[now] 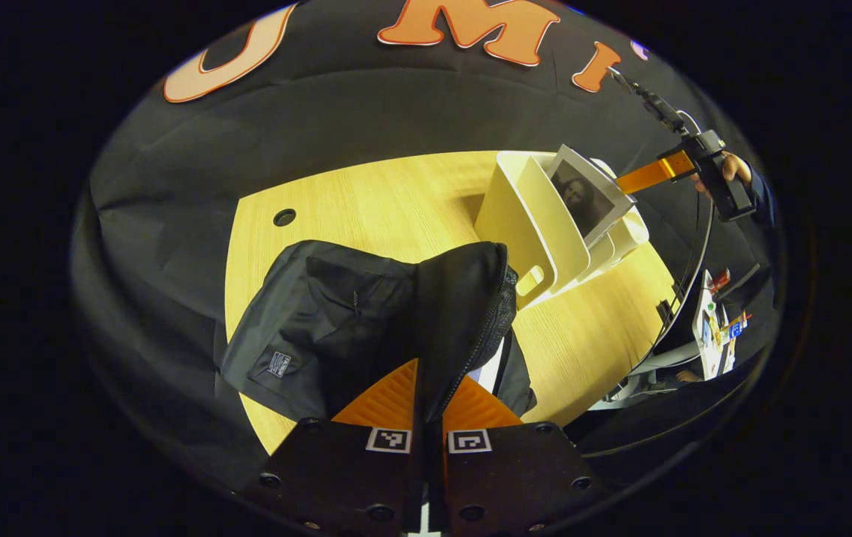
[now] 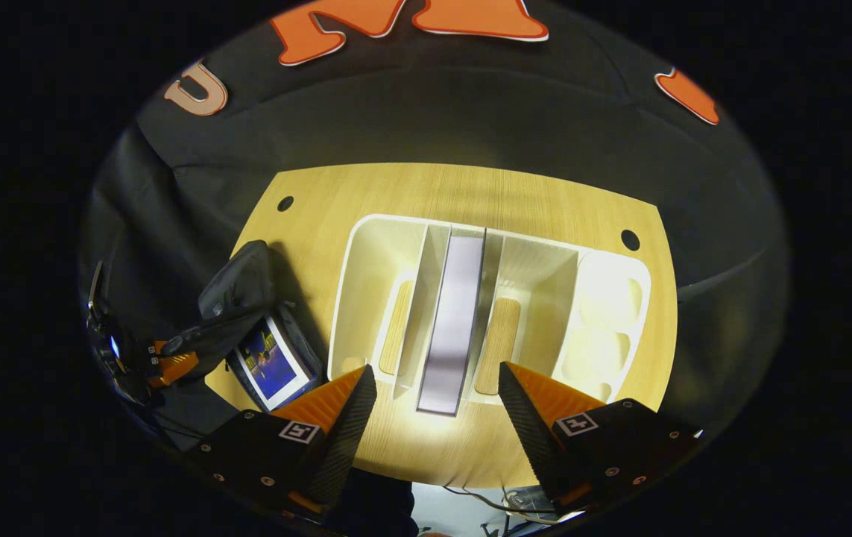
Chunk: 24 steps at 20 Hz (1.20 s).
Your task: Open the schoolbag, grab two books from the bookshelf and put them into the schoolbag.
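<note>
Left tool (image 1: pixel 427 403): pinched on the black schoolbag's (image 1: pixel 336 328) flap edge, holding it up; fingertips buried in fabric.
Right tool (image 2: pixel 437 406): spread wide, above the bookshelf (image 2: pixel 366 298), touching nothing.
Schoolbag: on the desk (image 2: pixel 470 194), left of the bookshelf; interior mostly hidden.
First book (image 2: pixel 270 364): inside the opened schoolbag, partly covered.
Second book (image 2: pixel 457 321): upright in a middle slot, seen edge-on.

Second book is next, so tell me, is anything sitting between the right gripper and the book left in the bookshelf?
Nothing visible blocks it. The right gripper is open, above the book, which stands on edge in a middle slot of the bookshelf. The white dividers flank the book, so the fingers must drop between them.
</note>
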### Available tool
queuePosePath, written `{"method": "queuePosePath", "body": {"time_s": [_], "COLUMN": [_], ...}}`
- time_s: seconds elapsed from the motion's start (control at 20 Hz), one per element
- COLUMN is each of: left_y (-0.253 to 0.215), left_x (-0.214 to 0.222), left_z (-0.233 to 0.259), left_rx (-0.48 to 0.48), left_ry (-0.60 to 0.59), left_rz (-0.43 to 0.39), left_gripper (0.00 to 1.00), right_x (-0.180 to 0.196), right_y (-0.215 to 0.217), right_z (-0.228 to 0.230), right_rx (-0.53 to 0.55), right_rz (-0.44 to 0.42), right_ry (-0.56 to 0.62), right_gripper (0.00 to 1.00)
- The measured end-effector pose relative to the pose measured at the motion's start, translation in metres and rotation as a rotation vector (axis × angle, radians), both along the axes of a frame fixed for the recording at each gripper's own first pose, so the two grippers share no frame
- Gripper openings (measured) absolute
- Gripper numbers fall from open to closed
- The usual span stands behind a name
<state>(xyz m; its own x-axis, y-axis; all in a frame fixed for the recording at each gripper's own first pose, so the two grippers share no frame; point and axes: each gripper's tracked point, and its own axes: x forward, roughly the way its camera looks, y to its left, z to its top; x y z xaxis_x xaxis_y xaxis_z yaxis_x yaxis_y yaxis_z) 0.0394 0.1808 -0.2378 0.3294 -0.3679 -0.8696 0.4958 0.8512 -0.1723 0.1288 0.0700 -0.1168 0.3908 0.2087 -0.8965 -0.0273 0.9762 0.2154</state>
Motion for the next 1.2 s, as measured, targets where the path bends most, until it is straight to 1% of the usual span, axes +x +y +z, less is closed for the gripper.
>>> {"method": "queuePosePath", "body": {"time_s": [0.15, 0.25, 0.3, 0.45, 0.5, 0.55, 0.6, 0.65, 0.7, 0.9, 1.05, 1.2], "left_y": [0.001, 0.000, -0.001, -0.002, -0.002, -0.003, -0.004, -0.005, -0.006, -0.003, 0.000, 0.002], "left_x": [-0.003, -0.004, -0.004, -0.006, -0.006, -0.005, -0.005, -0.005, -0.005, -0.003, -0.003, -0.001], "left_z": [-0.002, -0.004, -0.004, -0.006, -0.006, -0.006, -0.006, -0.007, -0.007, -0.006, -0.007, -0.007], "left_rx": [-0.001, 0.002, 0.003, 0.010, 0.014, 0.017, 0.018, 0.018, 0.020, 0.015, 0.008, 0.007], "left_ry": [0.007, 0.013, 0.016, 0.018, 0.019, 0.019, 0.019, 0.018, 0.020, 0.009, 0.008, 0.001], "left_rz": [0.029, 0.042, 0.046, 0.053, 0.051, 0.051, 0.050, 0.049, 0.043, 0.010, -0.034, -0.085], "left_gripper": [0.05, 0.05, 0.04, 0.05, 0.04, 0.05, 0.05, 0.04, 0.05, 0.04, 0.04, 0.05], "right_x": [0.015, 0.024, 0.028, 0.034, 0.036, 0.036, 0.036, 0.036, 0.034, 0.027, 0.013, 0.004], "right_y": [0.003, 0.005, 0.003, 0.001, -0.001, -0.004, -0.005, -0.005, -0.006, -0.003, -0.001, 0.001], "right_z": [-0.015, -0.024, -0.029, -0.037, -0.041, -0.043, -0.047, -0.046, -0.045, -0.044, -0.036, -0.023], "right_rx": [0.000, 0.000, -0.004, -0.019, -0.023, -0.027, -0.034, -0.039, -0.034, -0.019, -0.027, -0.025], "right_rz": [0.006, 0.006, -0.003, -0.024, -0.032, -0.045, -0.061, -0.071, -0.076, -0.125, -0.140, -0.181], "right_ry": [0.027, 0.040, 0.051, 0.071, 0.078, 0.088, 0.097, 0.097, 0.107, 0.117, 0.111, 0.088], "right_gripper": [0.98, 0.91, 0.83, 0.67, 0.60, 0.56, 0.47, 0.45, 0.41, 0.35, 0.34, 0.34]}}
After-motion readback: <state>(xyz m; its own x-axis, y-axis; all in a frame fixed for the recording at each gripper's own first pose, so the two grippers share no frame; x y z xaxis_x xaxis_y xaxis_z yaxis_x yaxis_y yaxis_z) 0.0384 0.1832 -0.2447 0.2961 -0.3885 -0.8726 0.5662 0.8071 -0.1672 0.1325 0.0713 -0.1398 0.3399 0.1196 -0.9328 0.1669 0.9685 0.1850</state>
